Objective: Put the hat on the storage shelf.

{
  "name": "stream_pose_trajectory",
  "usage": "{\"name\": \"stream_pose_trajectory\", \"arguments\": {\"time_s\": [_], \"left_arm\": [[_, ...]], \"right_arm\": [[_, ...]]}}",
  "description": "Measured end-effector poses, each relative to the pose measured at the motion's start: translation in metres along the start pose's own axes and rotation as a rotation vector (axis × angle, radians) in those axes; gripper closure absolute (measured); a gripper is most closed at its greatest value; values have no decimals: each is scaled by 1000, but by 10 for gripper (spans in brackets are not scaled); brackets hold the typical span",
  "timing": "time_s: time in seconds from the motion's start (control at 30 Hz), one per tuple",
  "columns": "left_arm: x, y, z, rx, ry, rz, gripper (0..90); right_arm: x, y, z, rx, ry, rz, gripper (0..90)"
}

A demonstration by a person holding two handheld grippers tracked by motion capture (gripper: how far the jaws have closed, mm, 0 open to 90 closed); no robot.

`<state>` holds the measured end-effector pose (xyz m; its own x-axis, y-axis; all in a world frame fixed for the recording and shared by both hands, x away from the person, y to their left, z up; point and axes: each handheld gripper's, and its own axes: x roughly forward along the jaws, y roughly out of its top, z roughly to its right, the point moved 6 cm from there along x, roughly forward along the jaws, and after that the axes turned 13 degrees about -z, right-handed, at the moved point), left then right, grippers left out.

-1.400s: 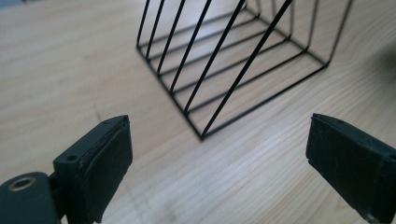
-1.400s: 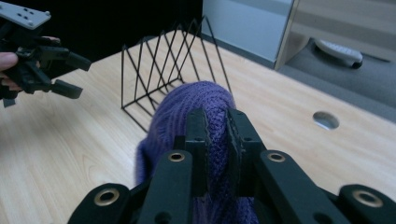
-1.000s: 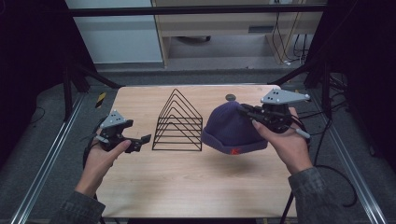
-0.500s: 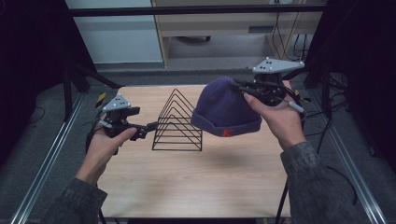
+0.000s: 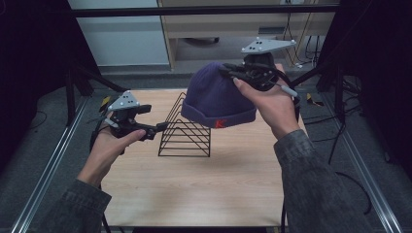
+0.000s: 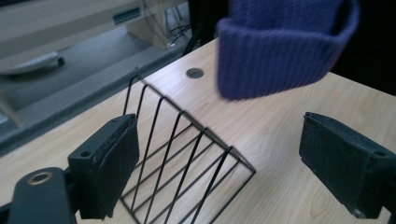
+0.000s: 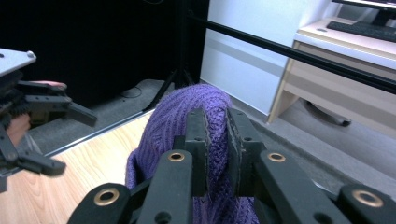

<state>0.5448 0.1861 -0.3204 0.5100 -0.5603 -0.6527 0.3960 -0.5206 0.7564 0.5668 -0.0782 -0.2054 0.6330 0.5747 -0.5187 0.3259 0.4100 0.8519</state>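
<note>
A purple knit beanie [image 5: 216,99] with a red mark on its cuff hangs in the air above the black wire rack [image 5: 187,133]. My right gripper [image 5: 228,72] is shut on the beanie's crown [image 7: 187,116], with the knit pinched between the pads. My left gripper [image 5: 163,128] is held at the rack's left end and is open. Its jaws have just been closing a little, and nothing is pressed between them. In the left gripper view the rack [image 6: 187,158] lies just ahead of the jaws, and the beanie's cuff [image 6: 280,46] hangs above.
The wooden table [image 5: 218,184] has a small round hole [image 6: 194,73] behind the rack. Metal rails [image 5: 46,179] run along both sides of the table. A pale cabinet and desk [image 5: 233,24] stand beyond it, and cables trail at the right.
The right gripper has lifted the beanie off the table, up and left to above the rack. The left gripper has risen and come in to the rack's left end.
</note>
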Motion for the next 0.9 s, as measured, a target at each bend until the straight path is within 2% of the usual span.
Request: {"name": "stream_pose_trajectory", "arguments": {"time_s": [0.23,0.43,0.53,0.6,0.67,0.73,0.8,0.9], "left_arm": [[8,8,-1,11,-7,-7,109],[16,13,-2,14,-33,-16,129],[21,13,-3,-4,-50,-21,160],[22,12,-2,6,-66,-28,240],[23,10,-1,24,-58,-45,320],[21,10,-3,33,-21,-49,487],[18,11,-5,28,-7,-38,632],[14,11,-10,5,27,-24,703]], "right_arm": [[16,15,-16,-13,37,12,802],[28,22,-30,-20,67,15,801],[32,24,-35,-32,77,10,802],[35,26,-39,-38,83,9,802],[36,26,-40,-42,82,5,801],[37,26,-40,-44,79,3,801],[39,26,-38,-38,75,0,801],[41,24,-34,-24,69,-3,800]]}}
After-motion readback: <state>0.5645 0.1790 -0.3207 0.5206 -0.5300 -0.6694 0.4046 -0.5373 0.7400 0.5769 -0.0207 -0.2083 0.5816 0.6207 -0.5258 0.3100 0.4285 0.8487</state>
